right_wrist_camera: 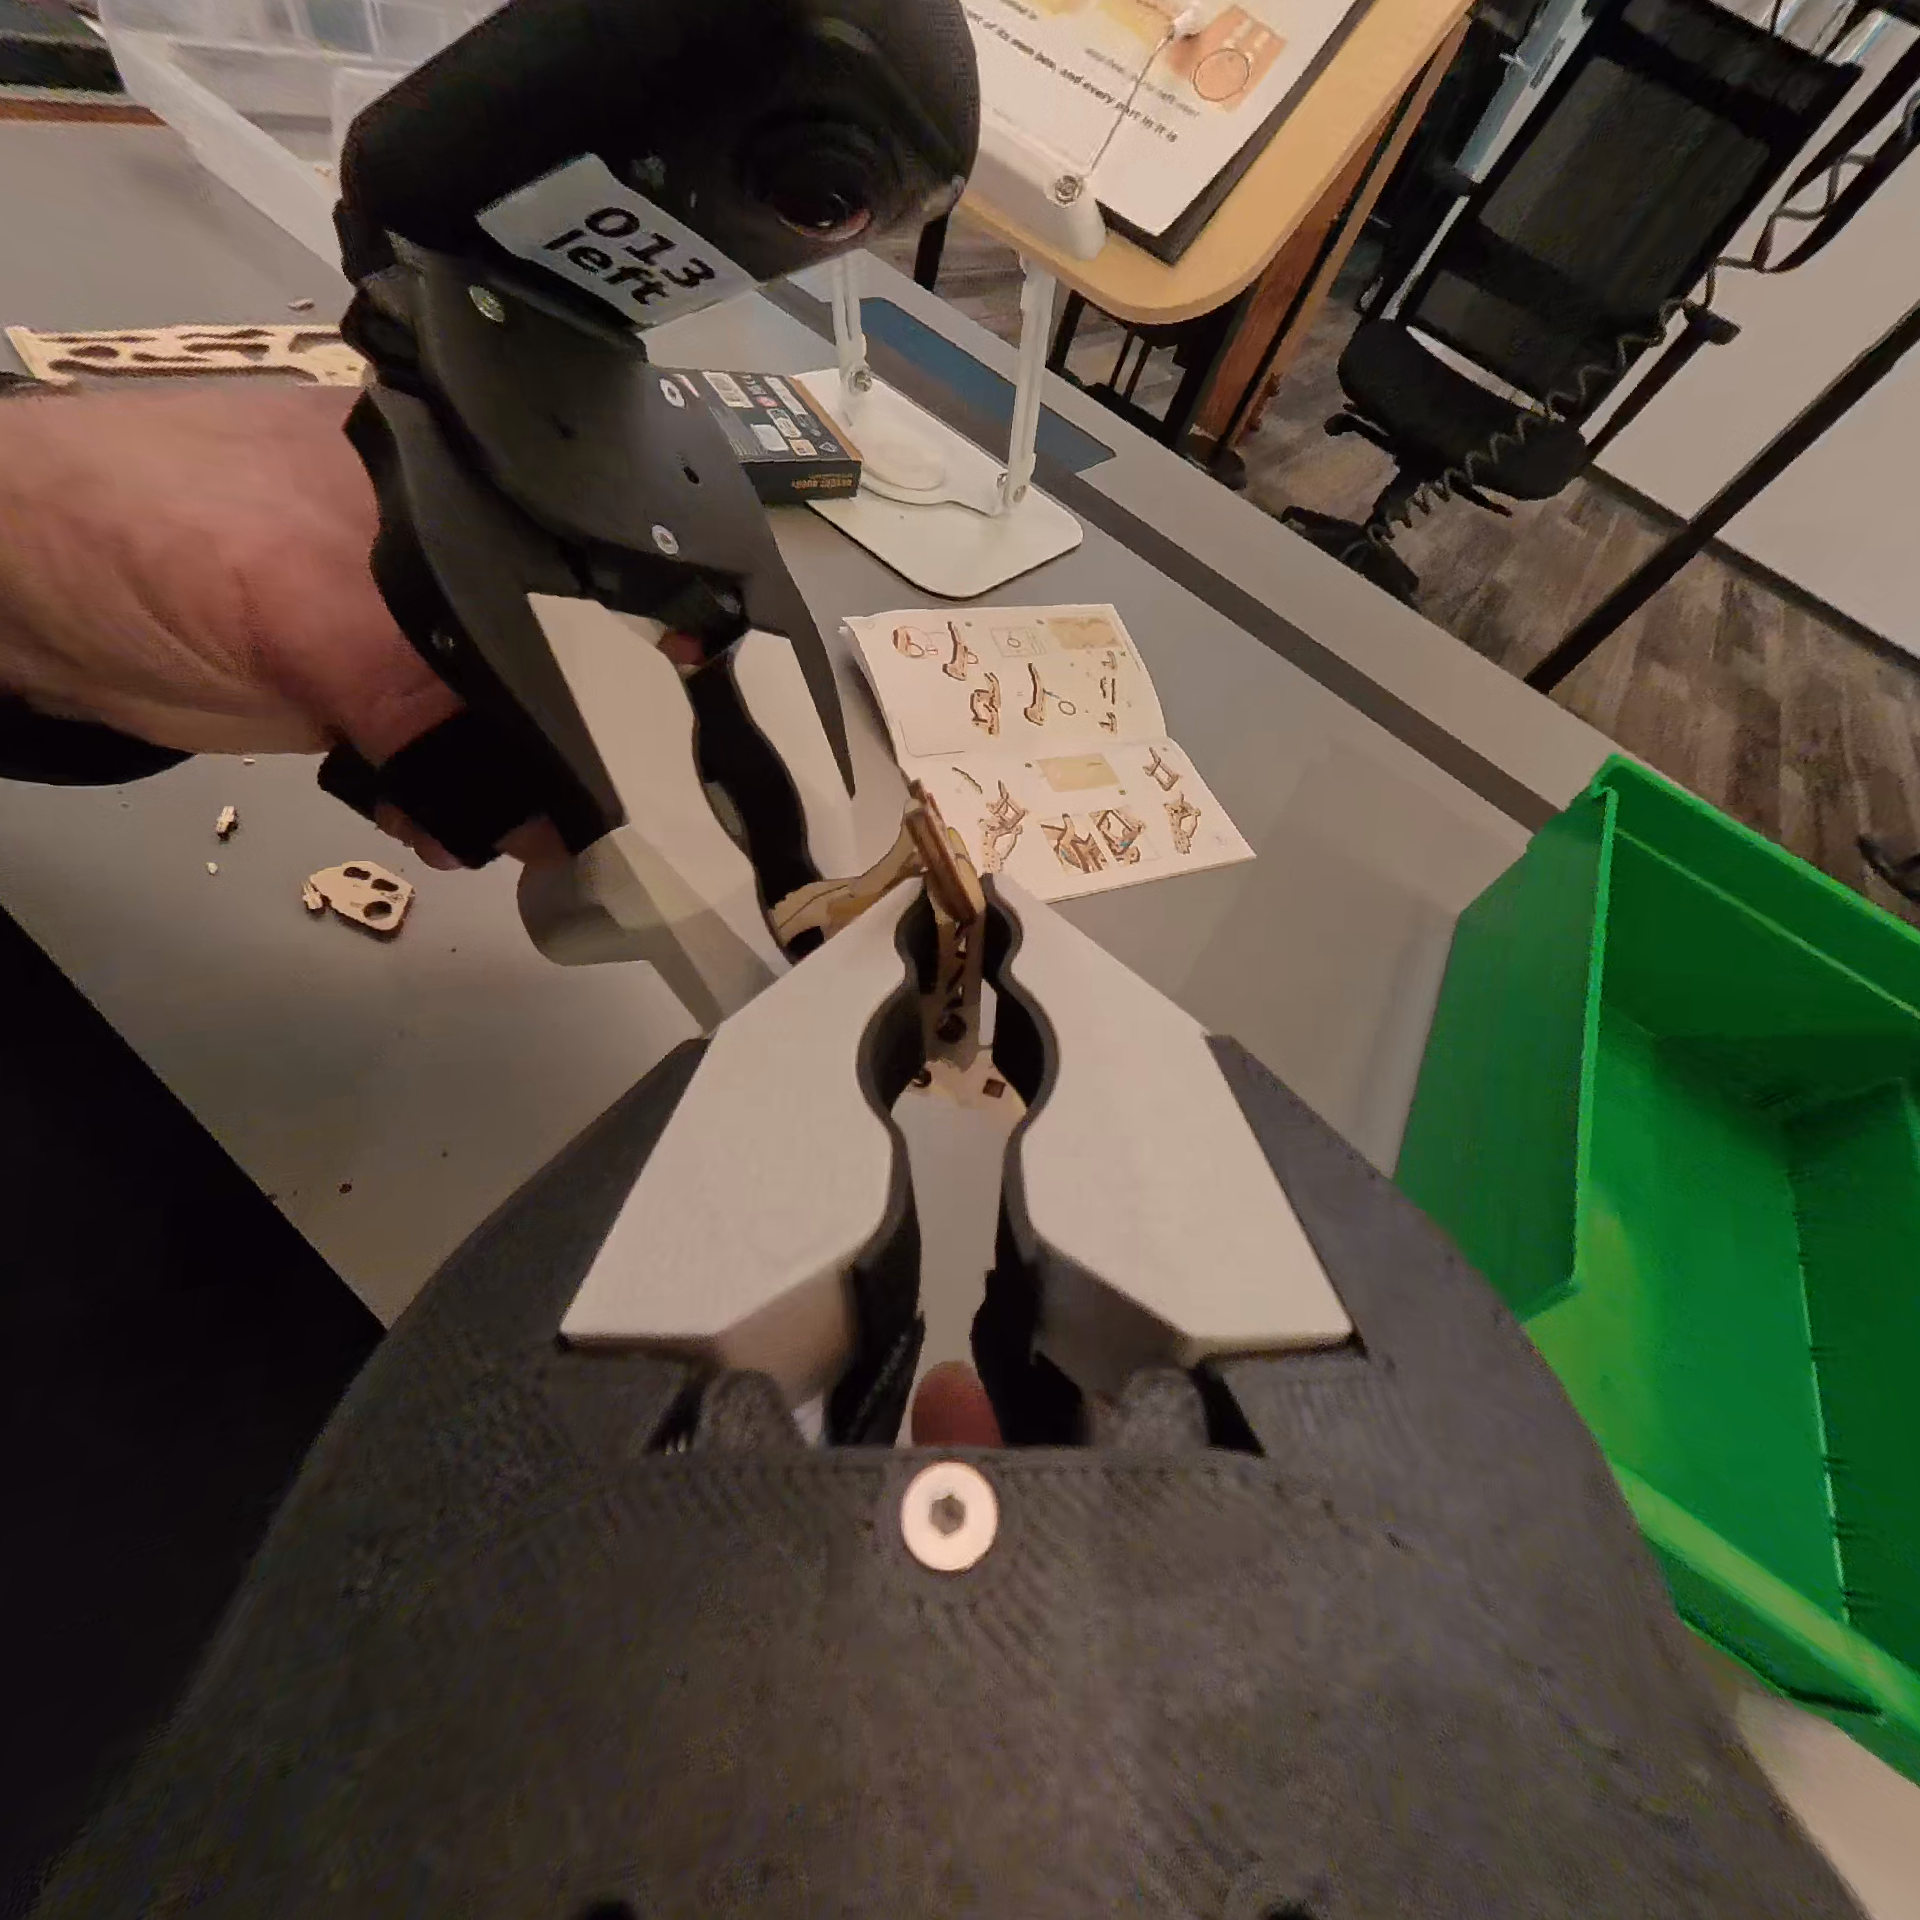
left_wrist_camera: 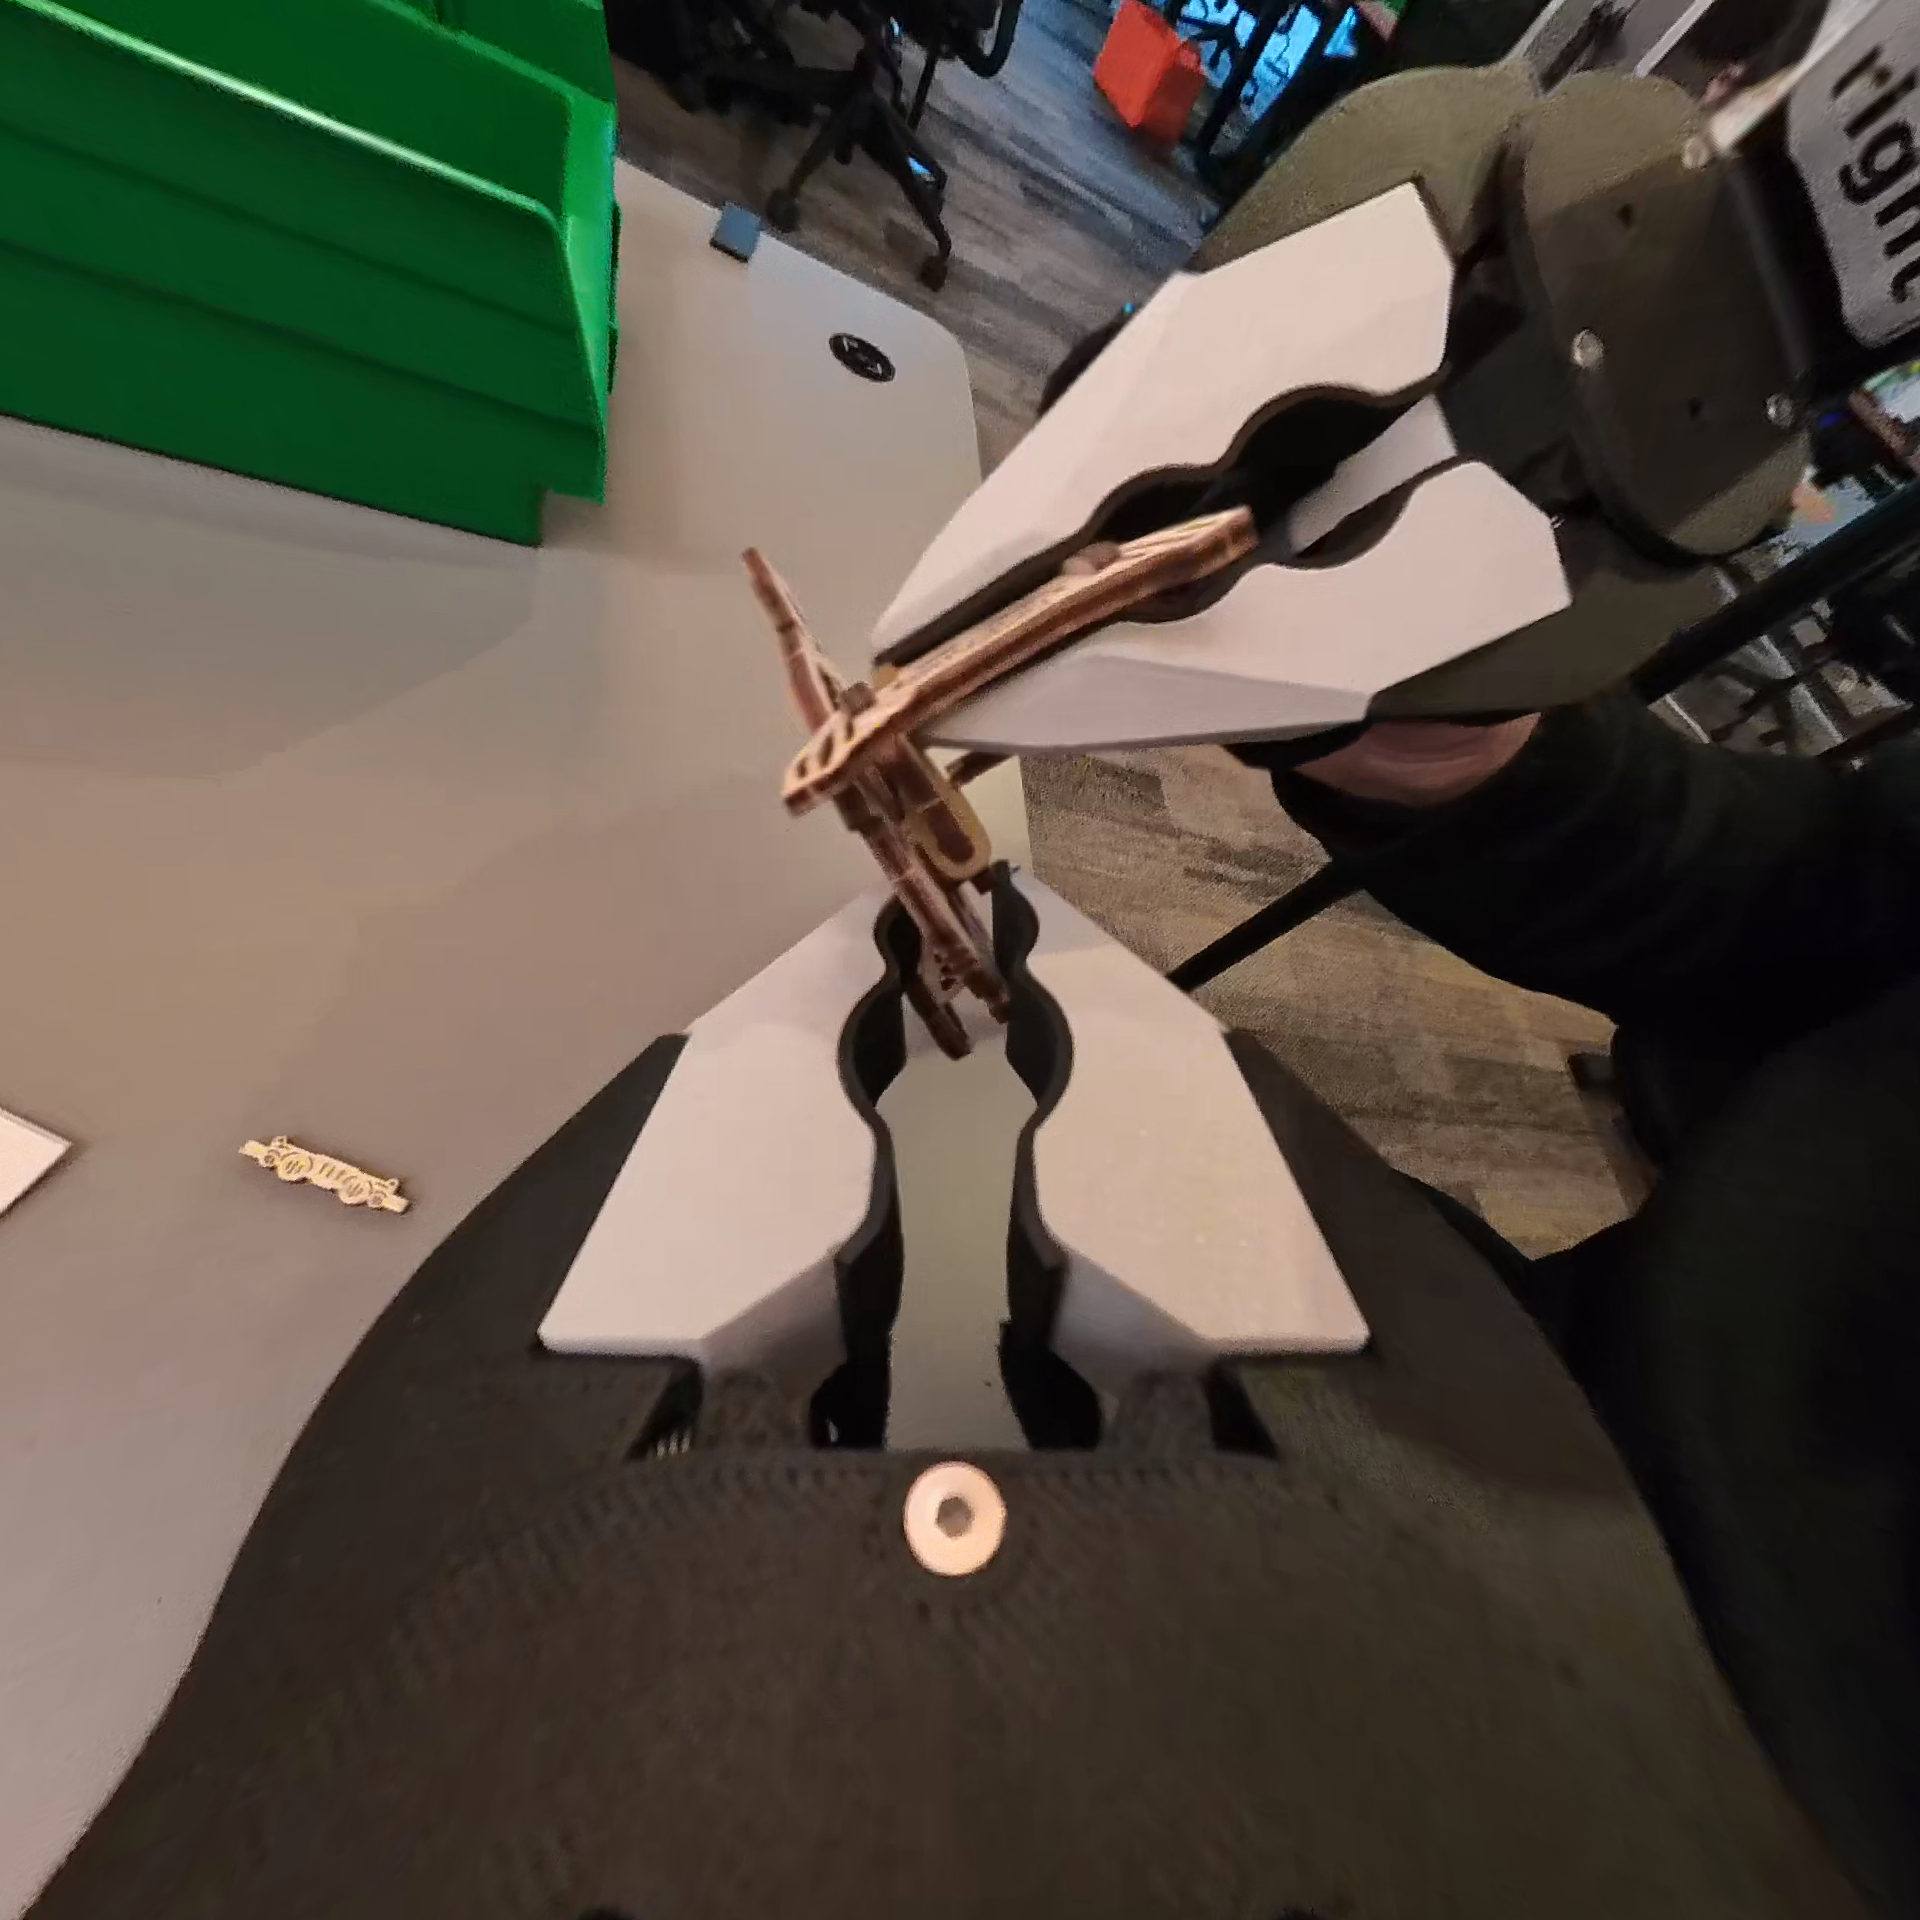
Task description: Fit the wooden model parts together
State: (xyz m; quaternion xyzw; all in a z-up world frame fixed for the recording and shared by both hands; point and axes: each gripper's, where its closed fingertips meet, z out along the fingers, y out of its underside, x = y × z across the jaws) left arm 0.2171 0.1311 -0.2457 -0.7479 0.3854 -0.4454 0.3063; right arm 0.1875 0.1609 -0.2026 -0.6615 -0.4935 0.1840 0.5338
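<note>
Above the table, both grippers clamp the wooden model, its long axis tilted upward

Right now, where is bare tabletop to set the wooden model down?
Bare tabletop lies between the instruction sheet and the green bin. Left of the left gripper it is crowded: a loose wooden piece and scraps.
</note>
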